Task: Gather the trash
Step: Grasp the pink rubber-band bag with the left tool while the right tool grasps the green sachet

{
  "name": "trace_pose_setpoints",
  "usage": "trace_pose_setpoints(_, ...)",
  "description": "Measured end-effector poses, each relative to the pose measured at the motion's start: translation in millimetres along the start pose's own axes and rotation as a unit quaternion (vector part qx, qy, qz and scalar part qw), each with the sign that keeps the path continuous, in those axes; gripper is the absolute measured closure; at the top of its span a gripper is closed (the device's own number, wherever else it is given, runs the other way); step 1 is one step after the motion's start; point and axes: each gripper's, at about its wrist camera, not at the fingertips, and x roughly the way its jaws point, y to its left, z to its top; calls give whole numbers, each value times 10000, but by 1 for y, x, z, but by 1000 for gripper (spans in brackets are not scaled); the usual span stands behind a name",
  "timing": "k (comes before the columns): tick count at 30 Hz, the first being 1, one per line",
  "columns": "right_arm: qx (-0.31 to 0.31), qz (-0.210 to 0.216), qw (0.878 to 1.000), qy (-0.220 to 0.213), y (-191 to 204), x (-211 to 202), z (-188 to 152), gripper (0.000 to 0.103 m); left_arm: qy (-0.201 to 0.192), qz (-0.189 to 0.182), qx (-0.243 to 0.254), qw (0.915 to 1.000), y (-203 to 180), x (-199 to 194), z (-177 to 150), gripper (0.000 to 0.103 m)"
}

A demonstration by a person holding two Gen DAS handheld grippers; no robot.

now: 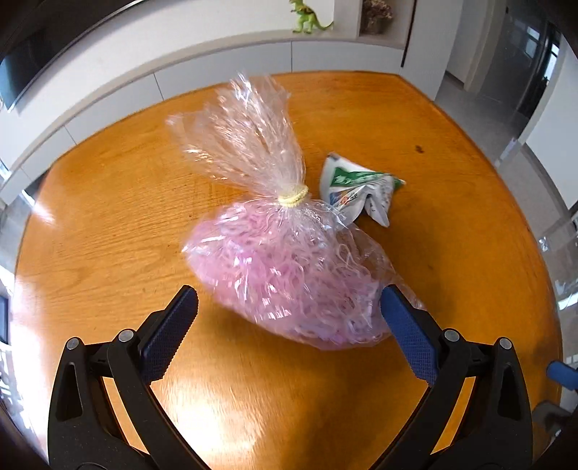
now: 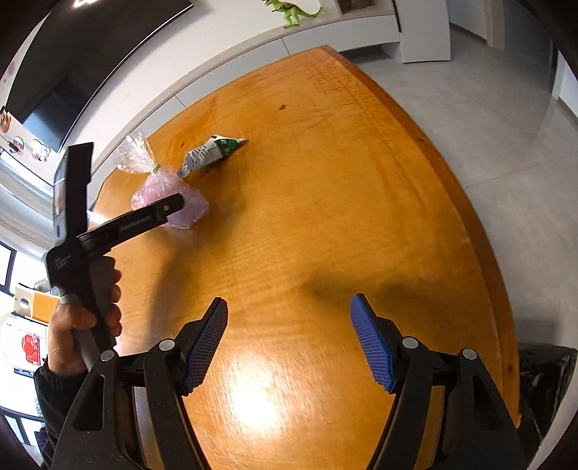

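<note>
A clear plastic bag [image 1: 289,274] stuffed with pink shreds and tied with a yellow band lies on the orange wooden table [image 1: 108,224]. A crumpled white and green wrapper [image 1: 357,191] lies just beyond it. My left gripper [image 1: 289,296] is open and hangs over the bag's near end, which lies between the fingers; the pads are not pressing on it. In the right wrist view the bag [image 2: 180,213] and wrapper [image 2: 213,152] lie far to the left. A hand [image 2: 72,325] holds the left tool there. My right gripper [image 2: 289,303] is open over bare wood, holding nothing.
A black trash bag [image 2: 545,379] hangs off the table's right edge. A green toy dinosaur [image 1: 307,18] stands on the white ledge behind the table. Grey floor [image 2: 487,119] lies to the right, and a dark screen [image 2: 90,54] is on the wall.
</note>
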Motion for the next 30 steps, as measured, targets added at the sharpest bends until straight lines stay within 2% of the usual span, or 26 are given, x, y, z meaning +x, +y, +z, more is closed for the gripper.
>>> trace_pose_setpoints(2, -65, -24, 10000, 18, 9, 7, 8, 32, 67, -25, -81, 9999, 9, 11, 5, 5)
trace_pose_setpoints(4, -158, -29, 9999, 17, 17, 12, 16, 32, 86, -259, -174, 9995, 19, 16, 6, 11)
trace_pose_setpoints(6, -258, -15, 9997, 10, 31, 22, 27, 32, 20, -575, -329, 9978, 33, 17, 5, 35)
trace_pose_setpoints(8, -319, 35, 9995, 9, 43, 30, 39, 32, -45, -659, -265, 9975, 43, 14, 3, 49)
trace_pose_setpoints(11, -413, 99, 9991, 8, 65, 46, 62, 32, -20, -851, -197, 9962, 53, 7, -5, 60)
trace_pose_setpoints(13, -463, 106, 9989, -1, 82, 58, 81, 32, 44, -941, -90, 9955, 63, 1, -14, 62)
trace_pose_setpoints(17, -417, 67, 9991, 59, 109, 82, 115, 32, 82, -849, 51, 9963, 79, -7, -27, 62)
trace_pose_setpoints(23, -95, -440, 9989, 105, 133, 121, 151, 32, 64, -802, 108, 9967, 83, -10, -29, 62)
trace_pose_setpoints(27, -166, -741, 9971, -1, 136, 132, 156, 32, 69, -791, 136, 9967, 68, -4, -22, 62)
trace_pose_setpoints(29, -281, -965, 9949, 107, 136, 139, 154, 46, 62, -794, 170, 9967, 63, -3, -21, 62)
trace_pose_setpoints(30, -377, -981, 9943, 163, 135, 142, 153, 47, 60, -796, 176, 9967, 66, -8, -26, 62)
